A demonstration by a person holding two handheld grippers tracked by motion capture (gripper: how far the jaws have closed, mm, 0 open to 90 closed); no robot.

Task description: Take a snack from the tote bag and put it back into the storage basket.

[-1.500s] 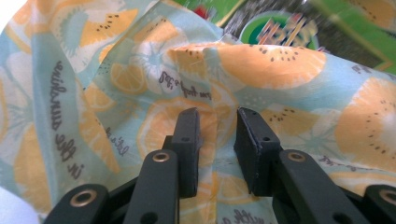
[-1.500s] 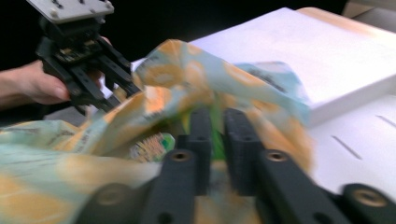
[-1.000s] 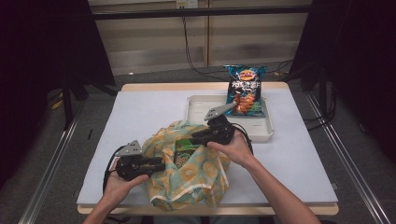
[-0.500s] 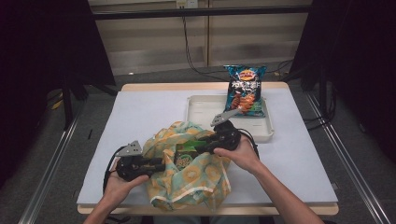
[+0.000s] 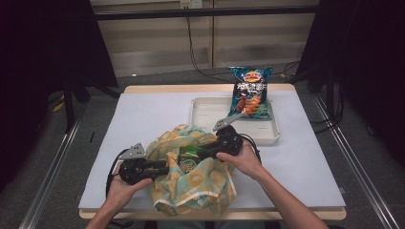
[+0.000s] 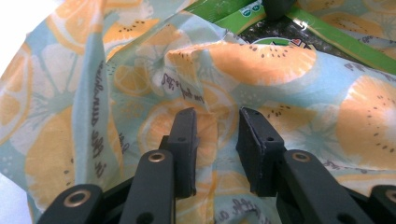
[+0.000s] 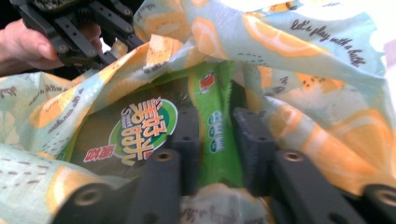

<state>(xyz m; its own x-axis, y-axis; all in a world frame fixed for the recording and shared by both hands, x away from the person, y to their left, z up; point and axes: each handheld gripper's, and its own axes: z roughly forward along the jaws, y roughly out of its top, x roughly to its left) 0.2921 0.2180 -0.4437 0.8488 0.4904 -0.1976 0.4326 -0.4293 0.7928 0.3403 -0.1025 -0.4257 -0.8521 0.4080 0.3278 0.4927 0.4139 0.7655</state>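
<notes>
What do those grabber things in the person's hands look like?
Each tool is black, with two flat, blocky jaws on bars joined by round silver rivets. The left tool and the right tool each carry a grey three-cornered plate on top, and a black cable trails from each. The person's forearms are bare, with no sleeves showing and no gloves.

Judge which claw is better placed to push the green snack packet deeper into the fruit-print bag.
Right. The right claw already straddles the green snack packet inside the fruit-print bag, while the left claw pinches a fold of the fabric, holding the bag's mouth open.
</notes>
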